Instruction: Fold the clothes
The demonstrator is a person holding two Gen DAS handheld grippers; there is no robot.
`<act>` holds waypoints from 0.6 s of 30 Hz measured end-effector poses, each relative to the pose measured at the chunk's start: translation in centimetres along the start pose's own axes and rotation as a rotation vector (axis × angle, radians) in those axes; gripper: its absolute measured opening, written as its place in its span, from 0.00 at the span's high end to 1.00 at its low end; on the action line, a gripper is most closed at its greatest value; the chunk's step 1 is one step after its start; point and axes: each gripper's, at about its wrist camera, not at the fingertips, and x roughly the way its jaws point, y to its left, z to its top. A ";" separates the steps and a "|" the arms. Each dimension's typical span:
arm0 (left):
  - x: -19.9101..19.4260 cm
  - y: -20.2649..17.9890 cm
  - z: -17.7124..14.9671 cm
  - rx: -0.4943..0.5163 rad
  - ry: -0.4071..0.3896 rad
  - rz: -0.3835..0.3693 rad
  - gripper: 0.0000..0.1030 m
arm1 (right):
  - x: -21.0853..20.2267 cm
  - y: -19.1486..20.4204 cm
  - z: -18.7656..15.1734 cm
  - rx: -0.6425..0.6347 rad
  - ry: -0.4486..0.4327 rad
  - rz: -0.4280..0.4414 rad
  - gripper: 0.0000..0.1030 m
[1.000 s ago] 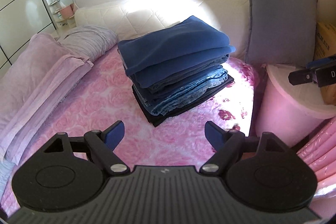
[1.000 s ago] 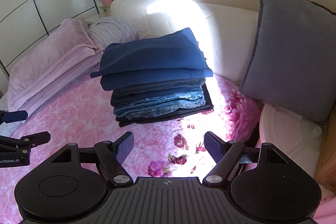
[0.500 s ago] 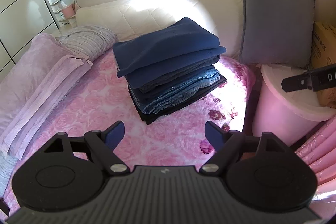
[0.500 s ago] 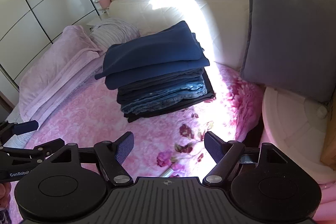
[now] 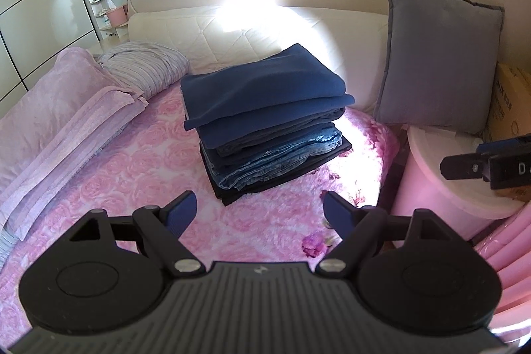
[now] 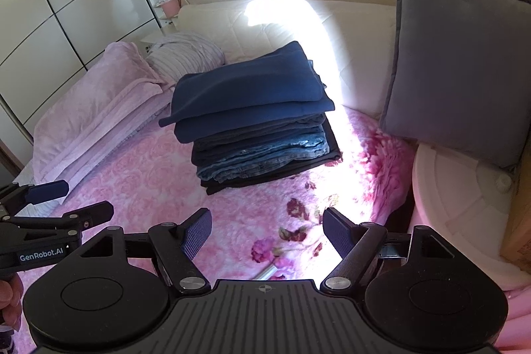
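Two grippers hung empty above a pink rose-patterned bed (image 5: 139,168), their jaws spread wide apart and holding nothing. The left gripper (image 5: 259,209) and the right gripper (image 6: 267,229) both faced a stack of folded clothes (image 5: 265,128) resting near the middle of the bed, a dark blue garment (image 6: 245,88) on top, denim and black layers beneath. The stack stood well apart from both pairs of jaws. Its upper layers overhung the lower ones toward the lilac blanket (image 5: 63,108), so a careless nudge or a grab at one edge looked likely to slide the top piece off and undo the folds. The soft bed gave little firm support, and pressing down beside the pile might have tipped it. A grey cushion (image 5: 438,55) leaned behind, and a pink tub (image 5: 441,198) sat beside the bed's edge, where a swinging right gripper could have struck it. No unfolded garment was visible in either view.
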 end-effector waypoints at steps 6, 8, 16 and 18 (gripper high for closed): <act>-0.1 -0.2 0.1 -0.053 -0.020 -0.002 0.22 | -0.4 0.6 -0.1 -0.039 -0.012 -0.018 0.25; -0.1 -0.1 0.0 -0.076 -0.028 -0.003 0.22 | -0.4 0.9 0.0 -0.064 -0.017 -0.026 0.25; 0.5 -0.2 -0.4 -0.120 -0.027 0.007 0.21 | 0.6 2.1 0.7 -0.148 -0.030 -0.033 0.25; 0.7 -0.1 -0.5 -0.136 -0.023 0.013 0.22 | 1.0 2.3 1.0 -0.164 -0.031 -0.027 0.25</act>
